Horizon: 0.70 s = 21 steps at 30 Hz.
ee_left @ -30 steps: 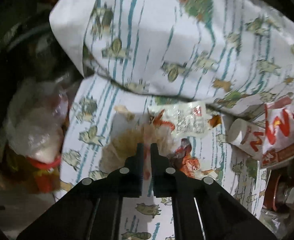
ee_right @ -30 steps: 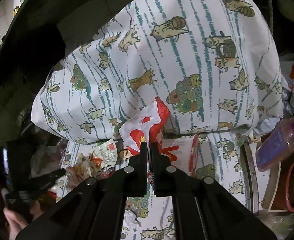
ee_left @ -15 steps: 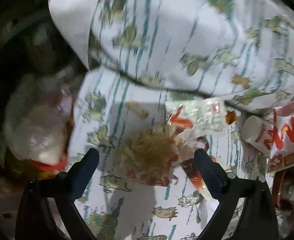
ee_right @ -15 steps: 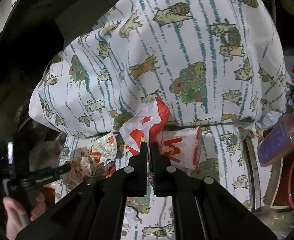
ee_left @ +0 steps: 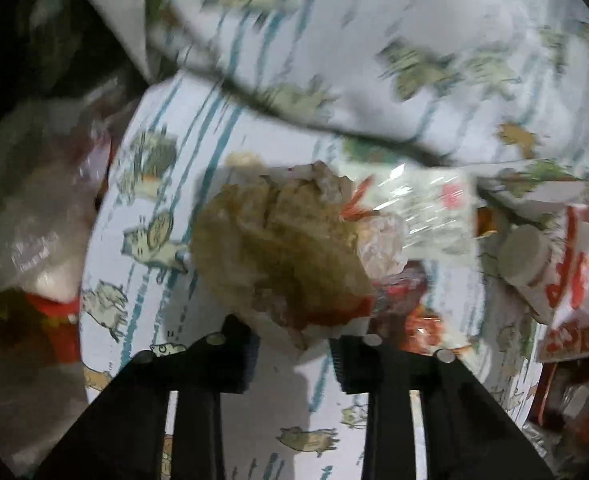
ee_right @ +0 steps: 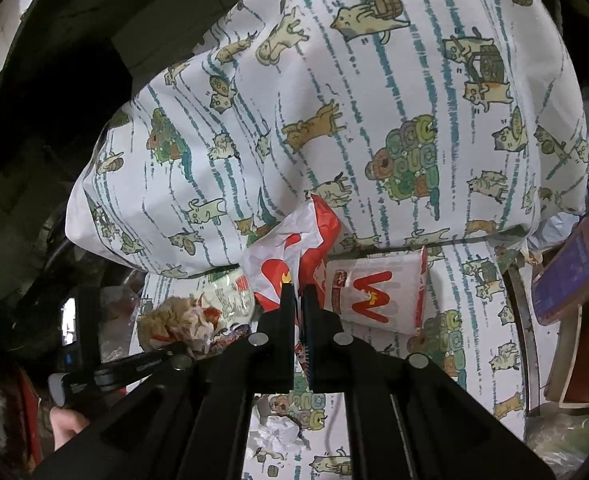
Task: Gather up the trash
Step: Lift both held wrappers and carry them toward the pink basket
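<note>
Left wrist view, crumpled greasy wrapper (ee_left: pixel 282 256) just ahead of parted left claw (ee_left: pixel 294 354), right claw (ee_right: pixel 300 300) clamped on red-white bag (ee_right: pixel 294 248)

I saw a crumpled, greasy tan wad of napkin (ee_left: pixel 282 256), stained red, lying on the cat-print sheet beside a clear plastic wrapper (ee_left: pixel 418 208); a red-and-white paper bag (ee_right: pixel 290 252) stood crumpled against a white carton (ee_right: pixel 378 292) marked with a red W
</note>
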Each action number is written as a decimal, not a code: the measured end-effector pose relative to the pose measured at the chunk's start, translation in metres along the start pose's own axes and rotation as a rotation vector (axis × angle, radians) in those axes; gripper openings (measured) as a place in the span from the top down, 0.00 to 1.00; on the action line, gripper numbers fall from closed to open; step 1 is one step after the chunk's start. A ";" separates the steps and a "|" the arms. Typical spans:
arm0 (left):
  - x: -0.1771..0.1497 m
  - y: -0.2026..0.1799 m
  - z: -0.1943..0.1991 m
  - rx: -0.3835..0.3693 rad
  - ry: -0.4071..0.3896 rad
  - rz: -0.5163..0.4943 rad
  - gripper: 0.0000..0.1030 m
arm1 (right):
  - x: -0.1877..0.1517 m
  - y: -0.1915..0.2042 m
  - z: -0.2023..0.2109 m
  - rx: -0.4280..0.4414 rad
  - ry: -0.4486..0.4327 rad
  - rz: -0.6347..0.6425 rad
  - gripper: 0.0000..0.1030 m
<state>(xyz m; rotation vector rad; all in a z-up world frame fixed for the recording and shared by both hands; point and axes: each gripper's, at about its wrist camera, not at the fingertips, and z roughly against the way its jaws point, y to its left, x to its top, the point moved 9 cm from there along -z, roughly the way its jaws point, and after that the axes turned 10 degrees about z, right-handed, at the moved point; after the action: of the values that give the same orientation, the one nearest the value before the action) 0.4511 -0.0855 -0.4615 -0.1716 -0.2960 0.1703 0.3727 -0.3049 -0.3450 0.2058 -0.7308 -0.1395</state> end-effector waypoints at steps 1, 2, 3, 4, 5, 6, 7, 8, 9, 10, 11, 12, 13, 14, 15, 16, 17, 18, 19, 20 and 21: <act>0.000 -0.005 0.007 -0.008 -0.019 -0.019 0.77 | 0.001 -0.002 0.001 -0.002 -0.002 0.000 0.95; -0.001 -0.010 0.016 -0.021 -0.041 -0.038 0.79 | 0.001 -0.004 0.003 -0.006 -0.005 0.000 0.95; -0.001 -0.016 0.026 -0.032 -0.071 -0.062 0.80 | 0.002 -0.006 0.004 -0.010 -0.008 -0.001 0.95; -0.001 -0.019 0.034 -0.038 -0.091 -0.078 0.81 | 0.002 -0.008 0.006 -0.014 -0.010 -0.002 0.95; 0.000 -0.020 0.041 -0.048 -0.108 -0.093 0.82 | 0.002 -0.011 0.007 -0.018 -0.012 -0.003 0.95; -0.002 -0.023 0.051 -0.064 -0.126 -0.110 0.82 | 0.002 -0.013 0.008 -0.022 -0.013 -0.003 0.95; -0.003 -0.025 0.058 -0.075 -0.139 -0.120 0.83 | 0.001 -0.014 0.009 -0.026 -0.014 -0.002 0.95; -0.003 -0.025 0.063 -0.082 -0.151 -0.128 0.83 | 0.001 -0.016 0.010 -0.031 -0.016 0.000 0.95; -0.005 -0.027 0.073 -0.089 -0.175 -0.143 0.83 | 0.001 -0.017 0.011 -0.035 -0.018 0.002 0.95; -0.007 -0.028 0.081 -0.088 -0.202 -0.158 0.83 | 0.001 -0.018 0.012 -0.039 -0.022 0.005 0.95; -0.007 -0.030 0.089 -0.081 -0.237 -0.180 0.83 | 0.002 -0.018 0.014 -0.041 -0.025 0.007 0.95; -0.006 -0.031 0.100 -0.073 -0.281 -0.208 0.83 | 0.002 -0.018 0.016 -0.041 -0.031 0.011 0.95; -0.008 -0.034 0.108 -0.072 -0.308 -0.221 0.83 | 0.003 -0.018 0.019 -0.040 -0.037 0.014 0.95; -0.010 -0.036 0.118 -0.084 -0.326 -0.223 0.83 | 0.004 -0.016 0.024 -0.037 -0.046 0.018 0.95; -0.015 -0.037 0.129 -0.117 -0.336 -0.211 0.83 | 0.005 -0.014 0.029 -0.030 -0.056 0.025 0.95; -0.017 -0.037 0.137 -0.142 -0.345 -0.197 0.83 | 0.005 -0.009 0.036 -0.018 -0.070 0.038 0.95; -0.018 -0.036 0.147 -0.159 -0.362 -0.185 0.83 | 0.006 -0.005 0.042 -0.008 -0.083 0.052 0.95; -0.020 -0.036 0.160 -0.165 -0.393 -0.181 0.83 | 0.007 -0.001 0.051 -0.001 -0.105 0.075 0.95; -0.021 -0.036 0.169 -0.163 -0.421 -0.182 0.83 | 0.008 0.003 0.060 -0.002 -0.128 0.092 0.95; -0.023 -0.037 0.179 -0.161 -0.452 -0.185 0.83 | 0.009 0.006 0.070 -0.002 -0.155 0.108 0.95; -0.025 -0.038 0.190 -0.163 -0.485 -0.191 0.83 | 0.010 0.009 0.081 0.003 -0.184 0.123 0.95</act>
<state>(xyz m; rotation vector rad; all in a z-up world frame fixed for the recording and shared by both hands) 0.3756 -0.1000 -0.2820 -0.2614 -0.8069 -0.0050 0.3257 -0.3098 -0.2773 0.1510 -0.9251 -0.0400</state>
